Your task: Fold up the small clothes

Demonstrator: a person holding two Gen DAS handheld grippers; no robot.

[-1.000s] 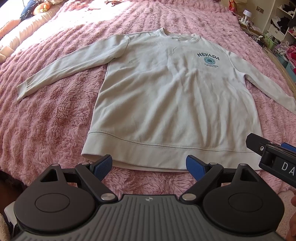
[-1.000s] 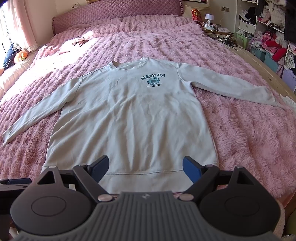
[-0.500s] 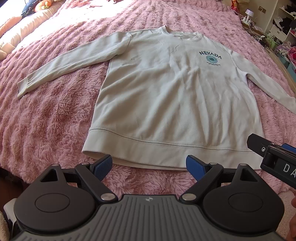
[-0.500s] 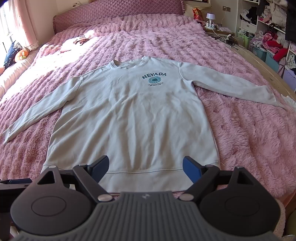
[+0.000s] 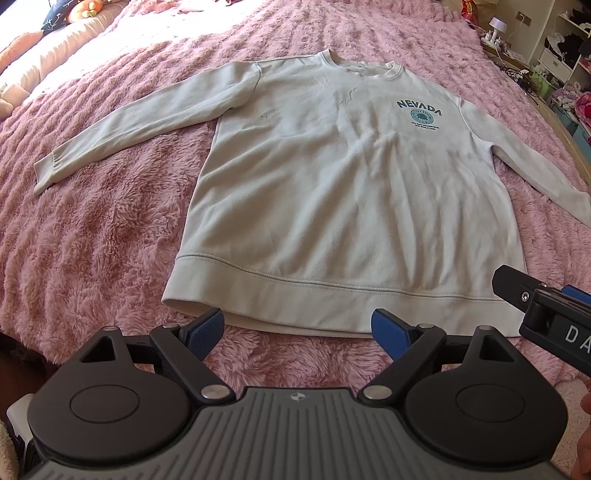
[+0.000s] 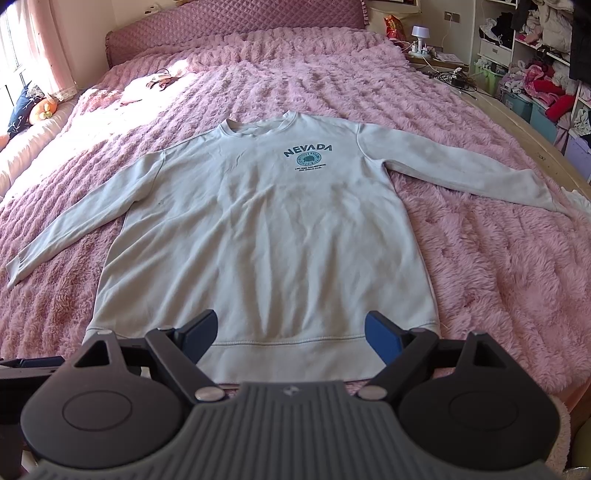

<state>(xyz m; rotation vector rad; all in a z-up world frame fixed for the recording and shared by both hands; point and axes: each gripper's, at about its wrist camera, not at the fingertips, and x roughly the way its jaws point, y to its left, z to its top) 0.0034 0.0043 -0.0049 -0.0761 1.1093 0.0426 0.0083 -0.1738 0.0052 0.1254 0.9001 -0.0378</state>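
Nearest, the left gripper [image 5: 297, 325] hangs just short of the hem, its 2 blue pads spread wide with nothing between them. Beside it the right gripper [image 6: 290, 330] sits over the hem band, jaws equally wide and empty. Past them the pale grey sweatshirt [image 6: 266, 236] lies flat and face up on the fluffy pink blanket [image 6: 498, 266], both sleeves stretched outward, "NEVADA" printed on the chest. Farther back, a quilted pink headboard [image 6: 229, 37], a small white lamp [image 6: 418, 34] and cluttered shelves [image 6: 535, 66] on the right.
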